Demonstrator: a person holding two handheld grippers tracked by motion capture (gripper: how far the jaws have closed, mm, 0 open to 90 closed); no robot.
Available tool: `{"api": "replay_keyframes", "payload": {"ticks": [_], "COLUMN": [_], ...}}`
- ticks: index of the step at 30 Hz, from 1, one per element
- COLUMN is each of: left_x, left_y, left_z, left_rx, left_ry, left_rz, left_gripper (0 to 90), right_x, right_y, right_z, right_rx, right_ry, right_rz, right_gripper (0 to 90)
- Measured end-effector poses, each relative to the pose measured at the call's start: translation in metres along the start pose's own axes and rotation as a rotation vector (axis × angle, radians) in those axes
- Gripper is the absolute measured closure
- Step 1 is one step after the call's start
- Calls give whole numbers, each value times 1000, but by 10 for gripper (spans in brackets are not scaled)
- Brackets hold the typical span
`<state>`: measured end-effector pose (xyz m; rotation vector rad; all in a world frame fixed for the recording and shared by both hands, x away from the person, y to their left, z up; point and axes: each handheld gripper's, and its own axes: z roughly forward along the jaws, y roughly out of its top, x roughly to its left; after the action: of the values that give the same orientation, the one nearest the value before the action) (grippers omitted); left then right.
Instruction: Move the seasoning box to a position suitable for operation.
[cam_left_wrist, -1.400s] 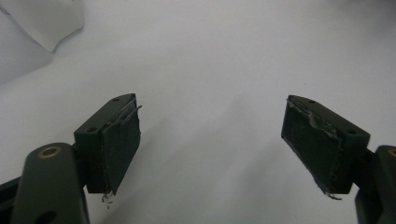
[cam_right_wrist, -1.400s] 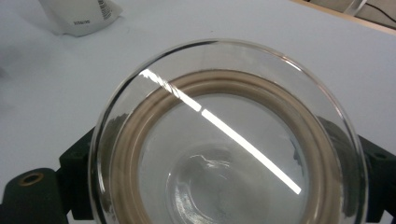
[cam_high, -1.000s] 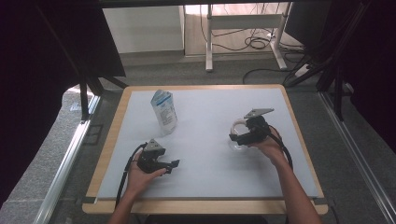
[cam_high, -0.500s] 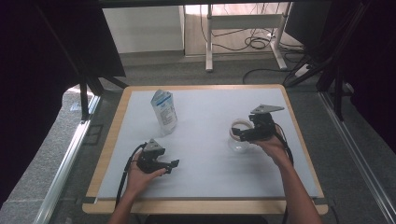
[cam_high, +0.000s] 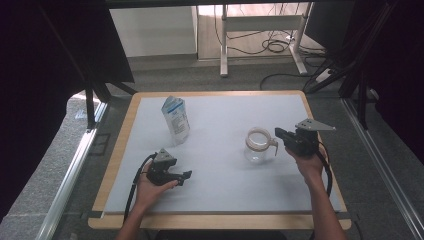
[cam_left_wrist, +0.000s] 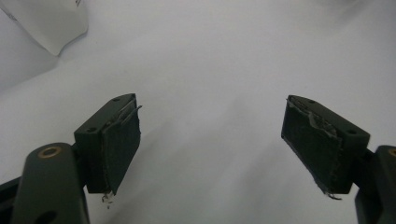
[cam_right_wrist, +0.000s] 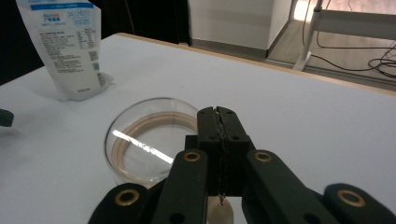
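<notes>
Glass jar (cam_high: 258, 145) stands empty, pouch (cam_high: 176, 119) untouched; right gripper (cam_right_wrist: 218, 122) fingers just closed, clamped at its rim; left gripper (cam_left_wrist: 210, 140) fingers wide, empty.

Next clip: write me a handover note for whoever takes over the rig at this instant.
Left tool: open, empty, low over the near left of the table.
Right tool: jaws just closed, now shut, at the right rim of the glass jar. I cannot tell whether it pinches anything there.
Jar: upright, lidless, right of centre.
Pouch: standing at the far left, apart from both tools.
Done: right tool brought to the jar.
Left: probably fetching the pouch and filling the jar.
</notes>
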<state>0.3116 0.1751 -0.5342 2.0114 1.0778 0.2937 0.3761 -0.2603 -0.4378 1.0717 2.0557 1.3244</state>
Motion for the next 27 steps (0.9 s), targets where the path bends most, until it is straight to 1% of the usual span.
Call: {"api": "replay_keyframes", "payload": {"ticks": [3,7,12,17,21,24,27], "left_x": [0,-1,-1,0,-1,-1,-1], "left_y": [0,0,-1,-2,-1,-1,-1], "left_z": [0,1,2,4,4,3,3], "left_rx": [0,3,5,8,2,-3,-6], "left_ry": [-3,-3,-2,-4,-6,-7,-6], "left_rz": [-1,3,-4,-8,-8,-11,-15], "left_gripper": [196,196,197,201,211,218,226], "right_x": [1,0,-2,-3,-2,-2,0], "right_y": [-5,-9,-12,-14,-15,-16,-16], "right_z": [1,2,5,5,5,5,5], "right_rx": [10,17,24,21,19,11,13], "right_ry": [-1,4,7,9,6,1,-10], "right_rz": [-11,-6,3,2,2,-9,-35], "right_gripper": [898,899,899,899,899,899,899]}}
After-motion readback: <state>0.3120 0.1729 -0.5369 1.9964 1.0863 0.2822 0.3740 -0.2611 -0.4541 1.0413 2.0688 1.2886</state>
